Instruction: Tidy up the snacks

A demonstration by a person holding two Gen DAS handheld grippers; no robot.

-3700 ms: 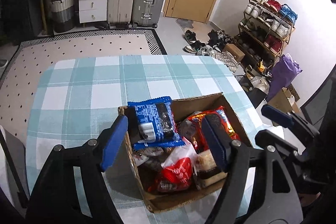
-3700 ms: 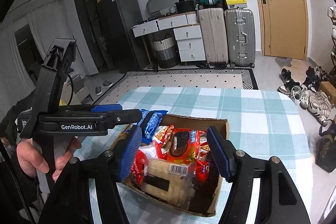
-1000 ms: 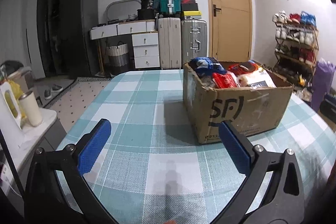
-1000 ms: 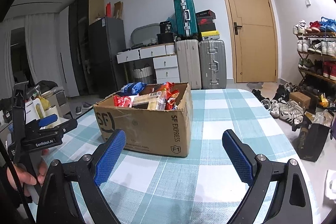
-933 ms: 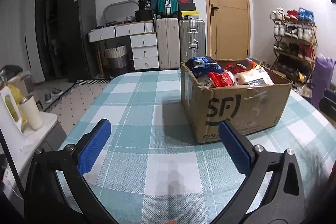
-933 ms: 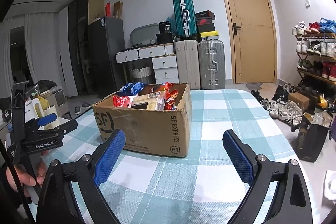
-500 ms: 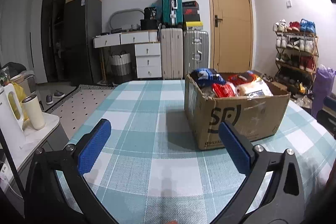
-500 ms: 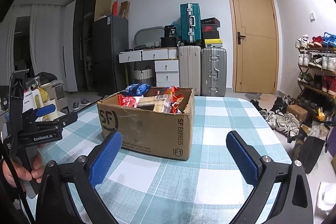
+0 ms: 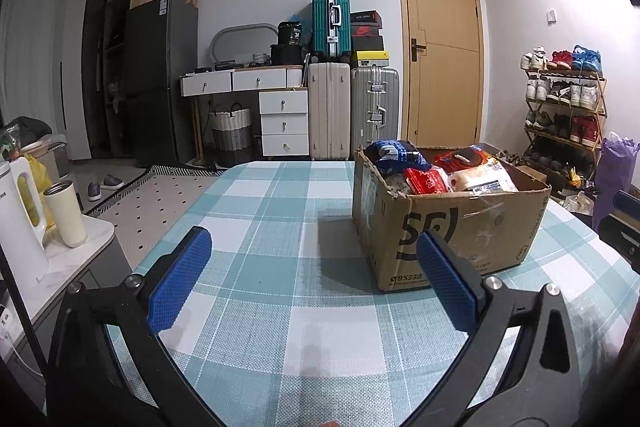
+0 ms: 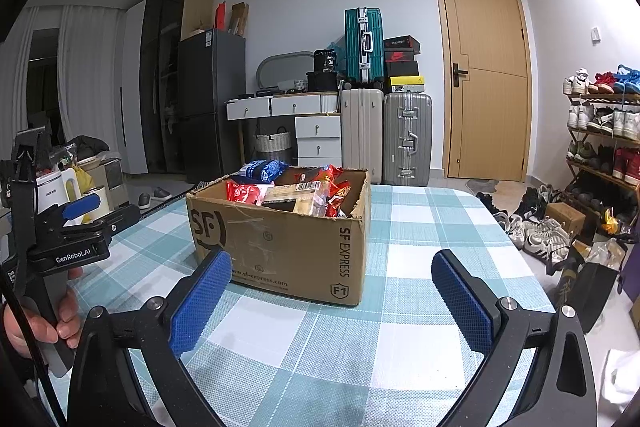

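Suitcases (image 9: pixel 352 115) and a yellow door (image 9: pixel 442 51) stand along the far wall, with a rack of shoes (image 9: pixel 564 107) to the side. Closer in, a tabletop (image 9: pixel 280 211) with a blue and white check cloth holds a brown cardboard box (image 10: pixel 280 239). Snacks (image 10: pixel 288 187) in red, blue and pale wrappers fill the box to the top. The left gripper (image 9: pixel 316 281) hangs low over the cloth, just beside the box, its blue pads (image 9: pixel 178 287) spread wide with nothing between them. The right gripper (image 10: pixel 328 303) points at the box from the near side, also wide open and holding nothing. A hand (image 10: pixel 40 323) grips the left tool's handle.
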